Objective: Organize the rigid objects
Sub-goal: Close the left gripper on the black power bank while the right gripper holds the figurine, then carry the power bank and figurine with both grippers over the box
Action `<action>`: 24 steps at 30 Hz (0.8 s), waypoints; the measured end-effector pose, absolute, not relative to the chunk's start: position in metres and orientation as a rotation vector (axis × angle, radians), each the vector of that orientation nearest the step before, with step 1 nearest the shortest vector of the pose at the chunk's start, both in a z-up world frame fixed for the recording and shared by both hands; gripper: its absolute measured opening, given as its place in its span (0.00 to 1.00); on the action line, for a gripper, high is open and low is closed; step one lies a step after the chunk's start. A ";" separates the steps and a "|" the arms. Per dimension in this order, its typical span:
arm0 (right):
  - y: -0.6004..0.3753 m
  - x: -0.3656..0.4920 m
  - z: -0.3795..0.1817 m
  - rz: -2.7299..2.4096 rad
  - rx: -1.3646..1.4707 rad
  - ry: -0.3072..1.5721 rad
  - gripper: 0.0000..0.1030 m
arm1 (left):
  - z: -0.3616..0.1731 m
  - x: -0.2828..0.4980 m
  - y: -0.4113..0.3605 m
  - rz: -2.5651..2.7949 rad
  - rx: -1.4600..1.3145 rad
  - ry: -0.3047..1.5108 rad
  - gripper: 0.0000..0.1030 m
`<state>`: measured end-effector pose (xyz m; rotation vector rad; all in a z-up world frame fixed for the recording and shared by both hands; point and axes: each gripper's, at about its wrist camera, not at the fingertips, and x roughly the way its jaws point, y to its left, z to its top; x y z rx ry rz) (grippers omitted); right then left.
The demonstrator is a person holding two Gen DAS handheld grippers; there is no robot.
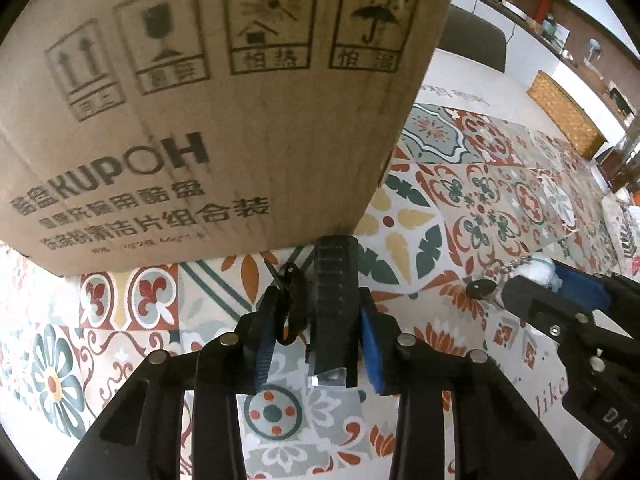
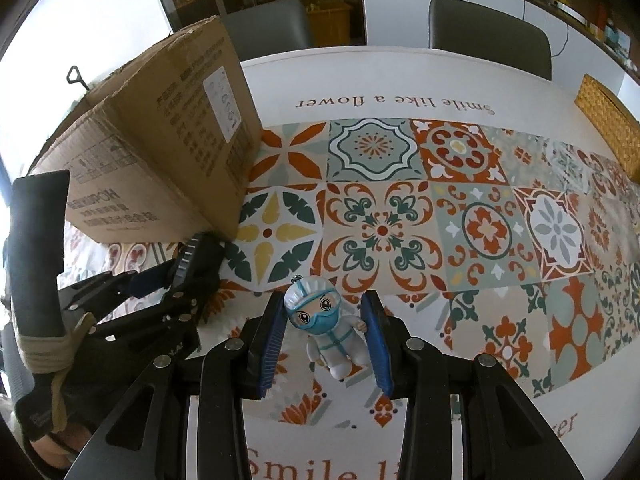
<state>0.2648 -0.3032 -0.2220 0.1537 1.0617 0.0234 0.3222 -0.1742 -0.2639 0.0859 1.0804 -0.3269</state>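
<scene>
My left gripper is shut on a black ridged clip-like object with a black carabiner beside it, held just in front of the cardboard box. In the right wrist view the left gripper sits at the box's near corner. My right gripper has its blue pads on both sides of a small white figurine in a protective suit, mask and goggles, which lies on the patterned tablecloth. The right gripper also shows in the left wrist view, with the figurine and its chain.
The open cardboard box stands at the table's left. A woven basket sits at the far right edge. Two dark chairs stand behind the table. Shelves with small items line the back wall.
</scene>
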 end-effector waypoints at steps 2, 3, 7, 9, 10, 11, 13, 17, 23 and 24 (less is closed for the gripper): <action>-0.301 0.263 -0.221 0.027 0.154 1.063 0.38 | -0.258 0.318 -0.173 -0.333 0.089 1.065 0.36; -0.301 0.263 -0.221 0.029 0.155 1.063 0.38 | -0.254 0.314 -0.171 -0.336 0.090 1.054 0.36; -0.296 0.259 -0.215 0.035 0.157 1.056 0.38 | -0.239 0.307 -0.164 -0.338 0.070 1.032 0.36; -0.294 0.256 -0.211 0.034 0.162 1.049 0.38 | -0.232 0.305 -0.160 -0.335 0.062 1.021 0.36; -0.294 0.256 -0.209 0.035 0.165 1.044 0.38 | -0.227 0.302 -0.156 -0.336 0.056 1.017 0.36; -0.293 0.254 -0.206 0.035 0.168 1.039 0.37 | -0.222 0.301 -0.154 -0.337 0.048 1.013 0.36; -0.291 0.251 -0.198 0.038 0.175 1.025 0.38 | -0.211 0.296 -0.148 -0.340 0.037 0.995 0.36; -0.285 0.244 -0.180 0.048 0.178 0.995 0.37 | -0.191 0.287 -0.137 -0.342 0.012 0.967 0.36; -0.267 0.237 -0.153 0.079 0.168 0.948 0.37 | -0.161 0.278 -0.119 -0.323 -0.001 0.918 0.36; -0.263 0.236 -0.149 0.087 0.167 0.940 0.37 | -0.157 0.277 -0.115 -0.319 -0.002 0.910 0.36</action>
